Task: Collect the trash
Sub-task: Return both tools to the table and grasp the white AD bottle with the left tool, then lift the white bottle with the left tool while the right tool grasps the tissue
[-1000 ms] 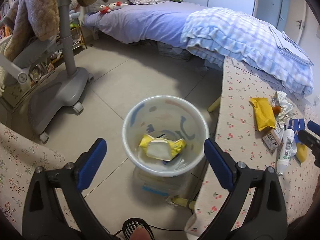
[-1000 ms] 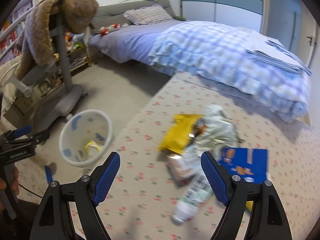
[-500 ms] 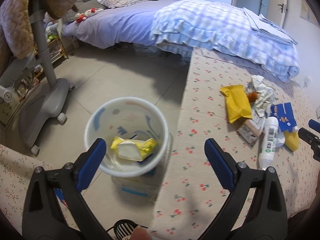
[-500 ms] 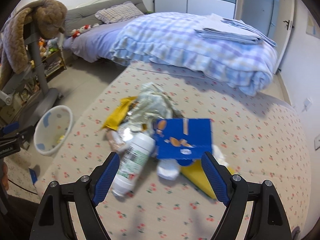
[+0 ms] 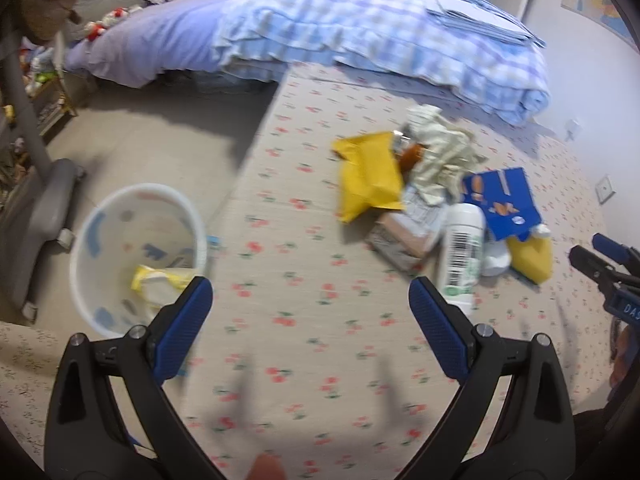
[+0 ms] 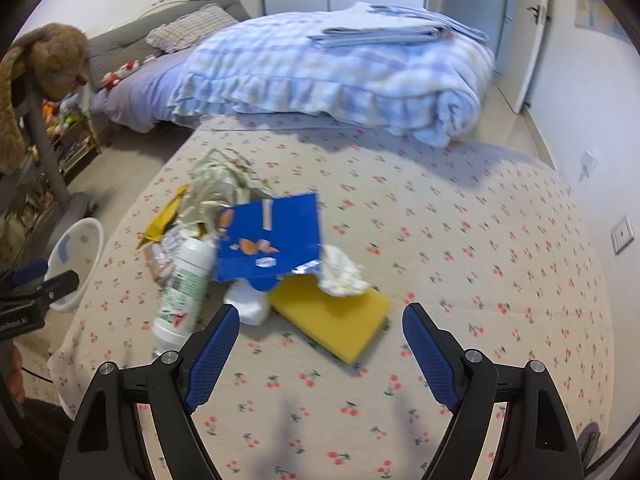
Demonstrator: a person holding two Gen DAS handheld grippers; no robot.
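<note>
A pile of trash lies on the cherry-print table: a yellow bag, crumpled paper, a white bottle, a blue box, a yellow sponge and a tissue wad. A white bin on the floor left of the table holds a yellow packet. My left gripper is open and empty over the table's left part. My right gripper is open and empty, just short of the sponge.
A bed with a blue checked quilt stands behind the table. A grey chair base stands left of the bin. The other gripper shows at the right edge of the left wrist view.
Both grippers have swung right: the left from above the bin to over the table, the right from the table's left part to the blue box and sponge. Both stayed open.
</note>
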